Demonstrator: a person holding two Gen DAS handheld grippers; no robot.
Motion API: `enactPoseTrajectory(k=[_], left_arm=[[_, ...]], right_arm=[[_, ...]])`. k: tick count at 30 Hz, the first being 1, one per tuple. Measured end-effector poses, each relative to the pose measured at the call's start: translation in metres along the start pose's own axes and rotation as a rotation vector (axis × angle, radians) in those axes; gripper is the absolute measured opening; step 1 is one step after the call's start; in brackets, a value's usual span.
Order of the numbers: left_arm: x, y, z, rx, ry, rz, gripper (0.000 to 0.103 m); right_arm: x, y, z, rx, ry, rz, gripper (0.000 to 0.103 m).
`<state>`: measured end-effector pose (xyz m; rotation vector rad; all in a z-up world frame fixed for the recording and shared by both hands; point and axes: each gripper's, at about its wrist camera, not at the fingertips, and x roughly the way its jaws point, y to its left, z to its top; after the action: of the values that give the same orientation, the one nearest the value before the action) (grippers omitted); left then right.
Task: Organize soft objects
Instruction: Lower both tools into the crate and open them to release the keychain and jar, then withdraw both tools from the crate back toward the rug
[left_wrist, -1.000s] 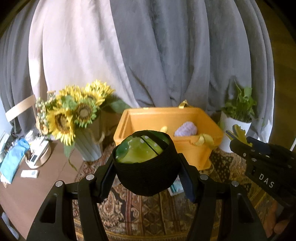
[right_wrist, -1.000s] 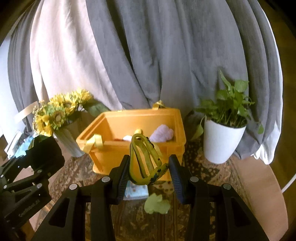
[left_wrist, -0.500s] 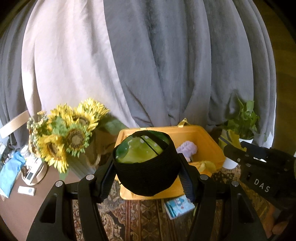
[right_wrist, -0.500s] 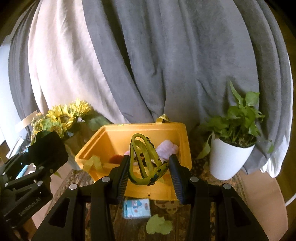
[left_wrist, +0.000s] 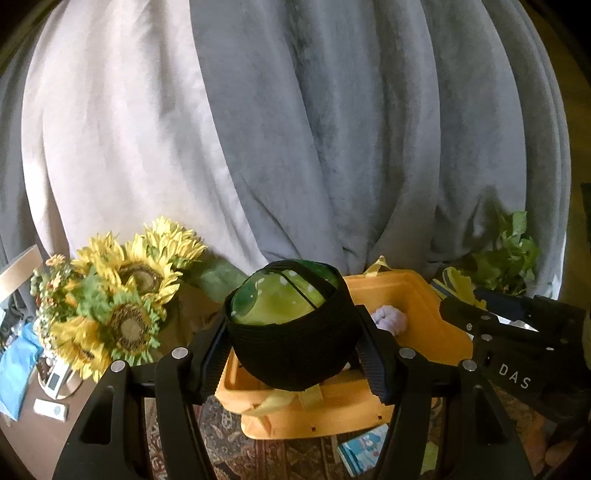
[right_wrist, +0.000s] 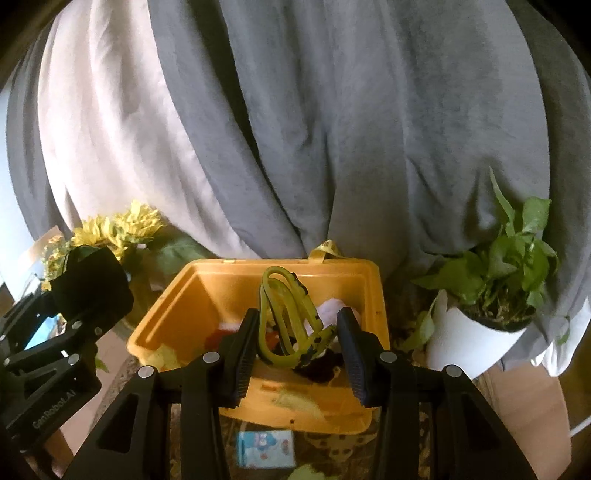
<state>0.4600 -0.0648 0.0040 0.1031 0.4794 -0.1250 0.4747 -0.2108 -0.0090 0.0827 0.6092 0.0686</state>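
Note:
My left gripper (left_wrist: 291, 354) is shut on a green soft object wrapped in a black knit band (left_wrist: 291, 332), held above the near left part of the orange bin (left_wrist: 436, 325). My right gripper (right_wrist: 295, 347) is shut on a yellow-green rubbery strap (right_wrist: 288, 325), held over the middle of the orange bin (right_wrist: 184, 291). The bin holds a pale purple plush (left_wrist: 389, 319) and other soft items, partly hidden. The left gripper also shows in the right wrist view (right_wrist: 88, 291), and the right gripper in the left wrist view (left_wrist: 458, 295).
A sunflower vase (left_wrist: 122, 306) stands left of the bin, a potted plant in a white pot (right_wrist: 476, 332) right of it. Grey and white drapes hang behind. A small blue packet (right_wrist: 266, 448) and a green scrap (right_wrist: 306, 472) lie on the patterned rug before the bin.
Both grippers have risen and moved forward over the bin with their objects still held. The bin sits lower and closer in both views.

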Motion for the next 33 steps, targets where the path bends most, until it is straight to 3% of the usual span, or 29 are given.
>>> enactPoseTrajectory(k=[9,19,21,23,30,33], left_arm=[[0.039,0.0,0.013,0.031,0.043,-0.011,0.063],[0.086,0.004,0.017,0.062,0.148,-0.051,0.063],[0.095,0.005,0.017,0.062,0.175,-0.061,0.07],[0.1,0.007,0.017,0.052,0.186,-0.049,0.083],[0.093,0.007,0.015,0.055,0.169,-0.026,0.088],[0.086,0.006,0.013,0.046,0.165,-0.018,0.089]], right_arm=[[0.039,-0.005,0.015,-0.011,0.063,-0.004,0.044],[0.078,-0.006,0.022,-0.044,0.152,0.013,0.047],[0.084,-0.008,0.024,-0.036,0.173,0.016,0.053],[0.085,-0.01,0.026,-0.026,0.176,0.008,0.059],[0.08,-0.013,0.026,-0.028,0.162,-0.023,0.064],[0.073,-0.014,0.026,-0.024,0.147,-0.034,0.072]])
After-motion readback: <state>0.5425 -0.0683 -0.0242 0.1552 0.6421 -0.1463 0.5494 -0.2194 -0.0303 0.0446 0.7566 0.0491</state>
